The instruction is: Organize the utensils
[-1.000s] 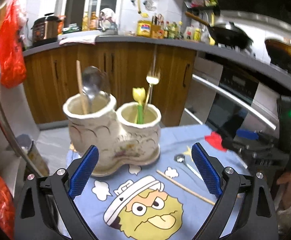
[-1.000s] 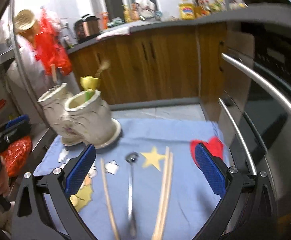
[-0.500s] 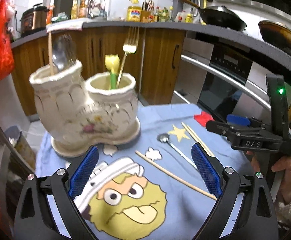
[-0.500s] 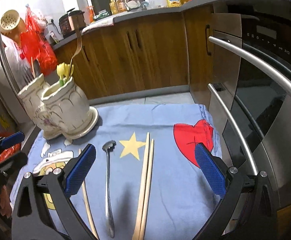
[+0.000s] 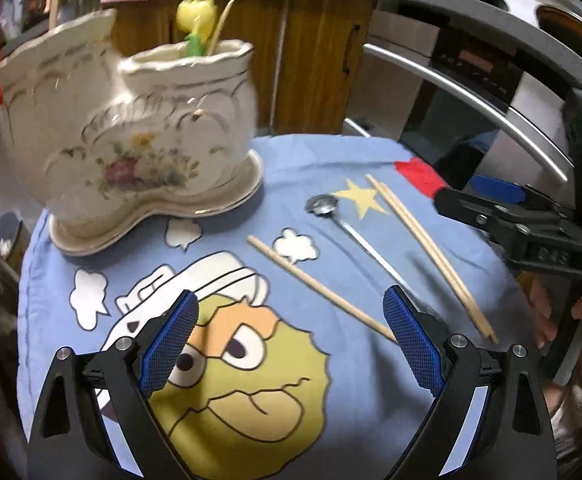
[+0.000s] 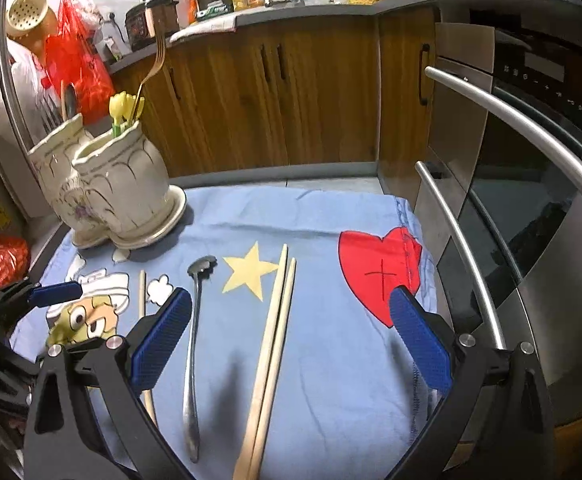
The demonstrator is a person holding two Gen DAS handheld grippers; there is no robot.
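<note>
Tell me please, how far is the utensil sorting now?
Partly done: the ceramic holder already has a fork and other utensils standing in it. Nothing is in hand; the left gripper and right gripper are both open. Left on the cloth: a metal spoon, a chopstick pair and a single chopstick.
</note>
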